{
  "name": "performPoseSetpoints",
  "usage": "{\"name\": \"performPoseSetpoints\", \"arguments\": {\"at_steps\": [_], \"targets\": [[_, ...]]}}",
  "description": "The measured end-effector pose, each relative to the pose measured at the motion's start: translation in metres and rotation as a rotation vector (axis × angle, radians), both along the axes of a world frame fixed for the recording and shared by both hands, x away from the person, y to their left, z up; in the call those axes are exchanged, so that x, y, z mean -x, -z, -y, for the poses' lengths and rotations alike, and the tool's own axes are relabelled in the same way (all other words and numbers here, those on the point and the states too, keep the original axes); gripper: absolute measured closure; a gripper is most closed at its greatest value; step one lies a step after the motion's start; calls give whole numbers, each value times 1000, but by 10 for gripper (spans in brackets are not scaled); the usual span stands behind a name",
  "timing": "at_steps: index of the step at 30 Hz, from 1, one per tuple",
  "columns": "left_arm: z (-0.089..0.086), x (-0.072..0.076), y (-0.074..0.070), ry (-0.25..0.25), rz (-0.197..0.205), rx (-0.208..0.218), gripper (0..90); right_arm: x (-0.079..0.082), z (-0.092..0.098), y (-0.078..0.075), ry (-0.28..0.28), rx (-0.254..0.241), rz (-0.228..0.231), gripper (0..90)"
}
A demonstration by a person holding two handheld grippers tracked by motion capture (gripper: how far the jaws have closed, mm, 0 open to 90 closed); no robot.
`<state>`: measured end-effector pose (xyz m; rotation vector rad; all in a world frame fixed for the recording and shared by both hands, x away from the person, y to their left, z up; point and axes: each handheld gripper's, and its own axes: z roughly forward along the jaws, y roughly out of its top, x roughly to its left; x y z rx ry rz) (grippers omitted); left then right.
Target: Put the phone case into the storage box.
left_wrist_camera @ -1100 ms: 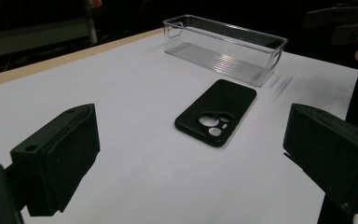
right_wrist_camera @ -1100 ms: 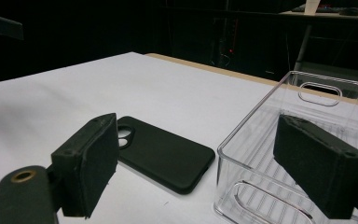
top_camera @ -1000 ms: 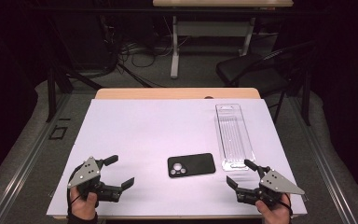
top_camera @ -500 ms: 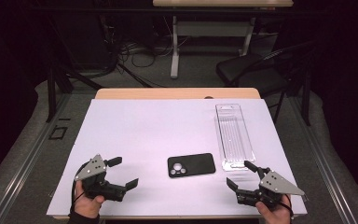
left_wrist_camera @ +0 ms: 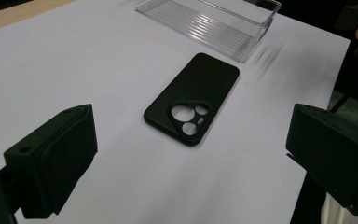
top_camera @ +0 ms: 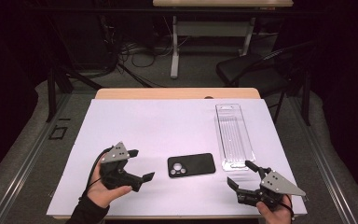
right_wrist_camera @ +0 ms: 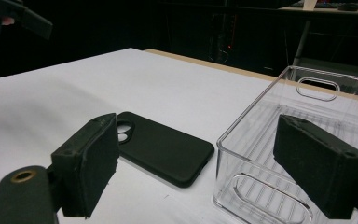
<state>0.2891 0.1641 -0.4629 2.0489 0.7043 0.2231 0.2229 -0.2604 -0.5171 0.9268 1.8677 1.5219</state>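
A black phone case [top_camera: 191,165] lies flat on the white table cover [top_camera: 158,126], camera cut-outs toward the left; it also lies ahead in the left gripper view [left_wrist_camera: 193,96] and in the right gripper view [right_wrist_camera: 163,147]. A clear plastic tray [top_camera: 233,135] stands empty to its right, long side running away from me [right_wrist_camera: 293,140] [left_wrist_camera: 214,21]. My left gripper [top_camera: 141,164] is held open just above the table, left of the case and pointing at it. My right gripper [top_camera: 241,174] hovers open near the tray's near end, nothing between its jaws.
The table's wooden far edge [top_camera: 177,93] shows beyond the white cover. Behind the table stand a black chair [top_camera: 256,70], a white desk leg [top_camera: 174,46] and floor cables. Bare white surface stretches across the far left half.
My left gripper has moved right and slightly forward toward the phone case and turned to face it. The right gripper has barely shifted. Case and tray are unmoved.
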Motion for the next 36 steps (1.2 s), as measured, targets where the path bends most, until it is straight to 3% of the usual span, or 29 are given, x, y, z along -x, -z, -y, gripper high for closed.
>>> {"name": "performPoseSetpoints", "arguments": {"at_steps": [6, 10, 17, 25, 33, 36], "targets": [[23, -16, -3, 29, -5, 1, 147, -1, 0, 1, -1, 1, -5, 140], [39, -25, -4, 43, -23, -5, 163, -1, 0, 2, -2, 3, -5, 140], [60, -34, -6, 70, -27, -11, 352, 0, 0, 2, -7, 6, -4, 140], [78, -50, -5, 72, -29, 12, 520, -1, 1, 2, -7, 7, -7, 140], [93, -62, -1, 82, -41, 0, 590, -1, 0, 3, -12, 13, -10, 140], [100, -66, 1, 93, -40, -30, 590, -1, 0, 3, -15, 12, -16, 140]]}}
